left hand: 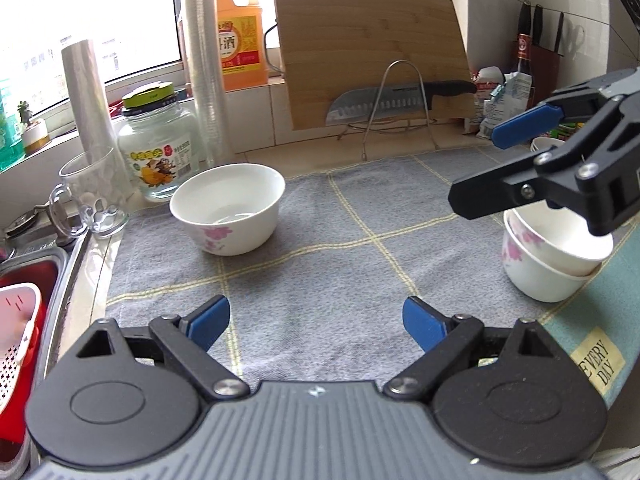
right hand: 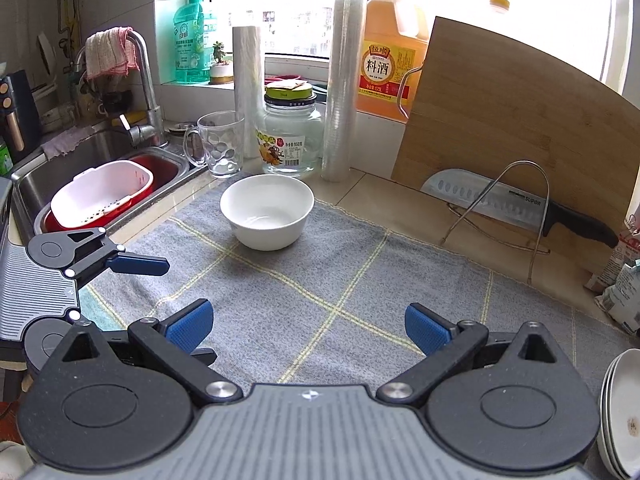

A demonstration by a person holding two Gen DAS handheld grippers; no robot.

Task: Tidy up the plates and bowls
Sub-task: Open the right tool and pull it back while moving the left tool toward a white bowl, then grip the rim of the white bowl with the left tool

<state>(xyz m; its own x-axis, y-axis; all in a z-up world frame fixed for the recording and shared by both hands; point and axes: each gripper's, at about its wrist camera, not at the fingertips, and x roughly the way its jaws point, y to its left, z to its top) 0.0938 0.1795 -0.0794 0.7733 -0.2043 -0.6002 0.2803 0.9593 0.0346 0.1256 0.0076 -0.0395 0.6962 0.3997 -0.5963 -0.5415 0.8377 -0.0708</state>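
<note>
A: Where are the bowls?

B: One white bowl [left hand: 228, 208] sits alone on the grey cloth [left hand: 320, 260], towards the back of the bench near the sink [right hand: 80, 168] edge, just in front of the jar [left hand: 160, 152] and the glass mug [left hand: 94, 196]. Two more, a nested pair [left hand: 548, 256], stand at the cloth's opposite side.

A: Any plates?

B: A stack of plates [right hand: 620, 412] shows at the near corner in the right wrist view, only partly in view.

A: And the grippers?

B: The left gripper [left hand: 316, 324] hangs over the near part of the cloth, its fingers wide apart with nothing between them. The right gripper [right hand: 308, 328] is the same: fingers spread, empty, above the cloth. In the left view it hangs over the nested pair; I cannot tell whether it touches them.

A: What's behind?

B: A cutting board [left hand: 372, 52] leans against the wall, with a knife [left hand: 396, 100] on a wire rack in front of it.
</note>
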